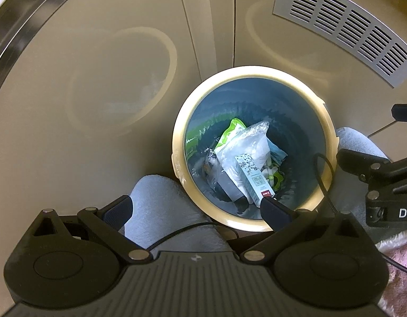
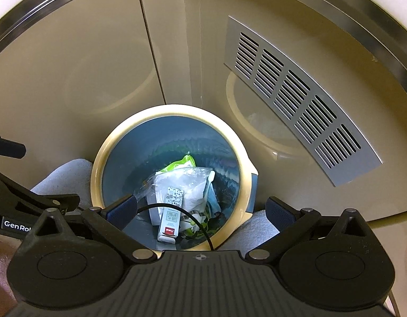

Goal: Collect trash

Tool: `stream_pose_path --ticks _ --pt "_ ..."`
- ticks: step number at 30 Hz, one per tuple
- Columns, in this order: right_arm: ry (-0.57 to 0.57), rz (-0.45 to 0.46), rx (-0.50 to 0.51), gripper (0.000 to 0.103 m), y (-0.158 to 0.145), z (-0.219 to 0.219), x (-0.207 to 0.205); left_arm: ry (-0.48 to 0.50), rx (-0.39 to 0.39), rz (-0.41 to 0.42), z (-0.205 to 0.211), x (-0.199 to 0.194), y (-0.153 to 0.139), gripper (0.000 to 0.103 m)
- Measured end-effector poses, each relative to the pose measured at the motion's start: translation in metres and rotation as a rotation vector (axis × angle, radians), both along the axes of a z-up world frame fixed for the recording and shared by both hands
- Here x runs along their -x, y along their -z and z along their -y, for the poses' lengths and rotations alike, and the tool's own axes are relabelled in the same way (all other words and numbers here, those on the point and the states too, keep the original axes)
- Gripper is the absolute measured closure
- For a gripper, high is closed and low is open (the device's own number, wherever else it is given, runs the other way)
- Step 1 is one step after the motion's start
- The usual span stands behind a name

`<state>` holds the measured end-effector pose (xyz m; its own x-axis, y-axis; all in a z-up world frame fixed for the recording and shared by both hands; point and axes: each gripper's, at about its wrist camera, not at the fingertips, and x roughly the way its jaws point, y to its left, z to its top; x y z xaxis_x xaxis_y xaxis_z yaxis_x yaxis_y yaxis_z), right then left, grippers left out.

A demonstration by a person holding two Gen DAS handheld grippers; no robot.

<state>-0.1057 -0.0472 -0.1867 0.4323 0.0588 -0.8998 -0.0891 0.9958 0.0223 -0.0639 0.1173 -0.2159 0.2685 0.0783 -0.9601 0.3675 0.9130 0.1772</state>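
Left wrist view shows our left gripper (image 1: 195, 207) spread wide and empty above the trash bin (image 1: 178, 142), where a small carton (image 1: 252, 178), a clear plastic bag (image 1: 249, 142) and a green wrapper (image 1: 234, 128) lie in a loose pile at the bottom. Right wrist view shows our right gripper (image 2: 203, 210) also spread and holding nothing over the same trash bin (image 2: 97, 163), with the carton (image 2: 171, 215) leaning on the clear plastic bag (image 2: 193, 185). We judge all this trash light; the films are soft and slippery, better pinched at a crumpled fold, while the carton is stiff, best taken across its narrow sides.
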Motion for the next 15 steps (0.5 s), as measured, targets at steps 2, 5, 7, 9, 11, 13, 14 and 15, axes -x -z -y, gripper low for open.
stream_pose_path --ticks 2,5,7,9,11,13,14,15 --pt "0.003 0.001 0.002 0.0 -0.0005 0.0002 0.0 0.002 -0.003 0.003 0.0002 0.0006 -0.0007 0.0" --pt "0.005 0.005 0.005 0.0 -0.0017 -0.0001 0.0008 0.009 -0.005 0.007 -0.0006 0.0014 -0.0021 0.0" --pt "0.005 0.007 0.007 0.0 -0.0019 -0.0003 0.0018 0.012 -0.006 0.01 -0.0003 0.0018 -0.0034 0.0" --pt "0.007 0.01 0.006 0.0 -0.0014 0.0002 0.0025 0.014 -0.009 0.013 -0.0002 0.0022 -0.0041 0.0" --pt "0.009 0.016 0.006 0.0 -0.0026 0.0002 0.0035 0.015 -0.017 0.022 0.0002 0.0028 -0.0051 0.0" --pt "0.01 0.024 0.01 0.0 -0.004 -0.0004 0.0051 0.017 -0.028 0.036 0.0008 0.0044 -0.0065 0.0" --pt "0.008 0.03 0.013 0.0 -0.005 -0.0009 0.006 0.018 -0.03 0.04 0.0009 0.0046 -0.0072 0.0" --pt "0.006 0.035 0.016 0.0 -0.0062 -0.0018 0.0072 0.018 -0.03 0.042 0.0009 0.0048 -0.0078 0.0"
